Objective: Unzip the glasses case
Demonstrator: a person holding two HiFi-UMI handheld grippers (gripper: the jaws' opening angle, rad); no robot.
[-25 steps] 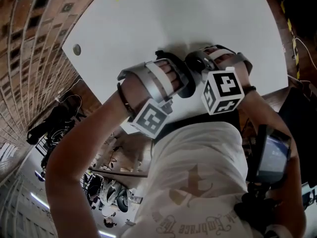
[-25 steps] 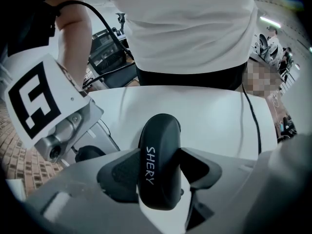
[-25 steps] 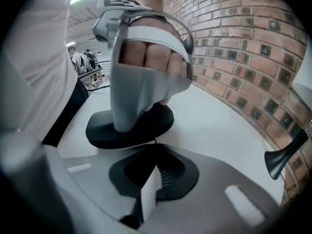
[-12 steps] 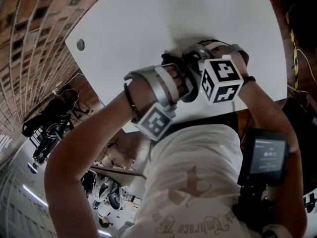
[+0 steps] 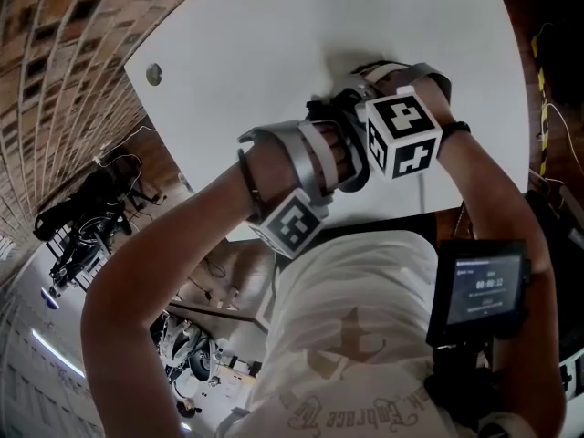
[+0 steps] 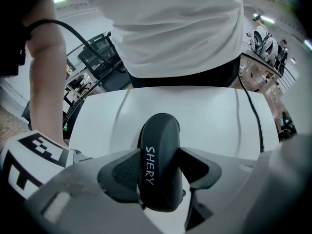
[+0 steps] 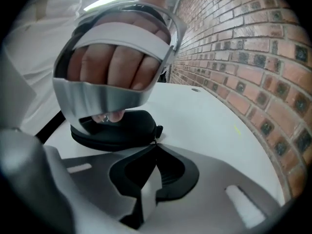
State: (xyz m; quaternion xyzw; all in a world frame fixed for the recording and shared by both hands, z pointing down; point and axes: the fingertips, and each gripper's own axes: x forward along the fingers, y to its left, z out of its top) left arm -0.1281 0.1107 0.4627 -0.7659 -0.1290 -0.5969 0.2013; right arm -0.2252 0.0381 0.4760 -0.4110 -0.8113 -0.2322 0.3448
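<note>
While the left gripper (image 6: 160, 170) clamps the glasses case (image 6: 159, 140) across its width, its jaws spread only as far as the dark shell and pressing it on both sides, the right gripper (image 7: 155, 148) has its jaws drawn together to a point. They pinch the zipper pull (image 7: 157, 130) at the end of the case. The person's left hand (image 7: 114, 65), strapped into its handle, sits directly over the case.

The case rests on the white table (image 5: 274, 44), close to the edge on the person's side. In the head view both grippers hide nearly all of it. Beyond the case the tabletop is bare out to its curved far edge by the brick wall (image 7: 253, 48). A small round grommet (image 5: 153, 73) lies well apart from the grippers, near that far rim.
</note>
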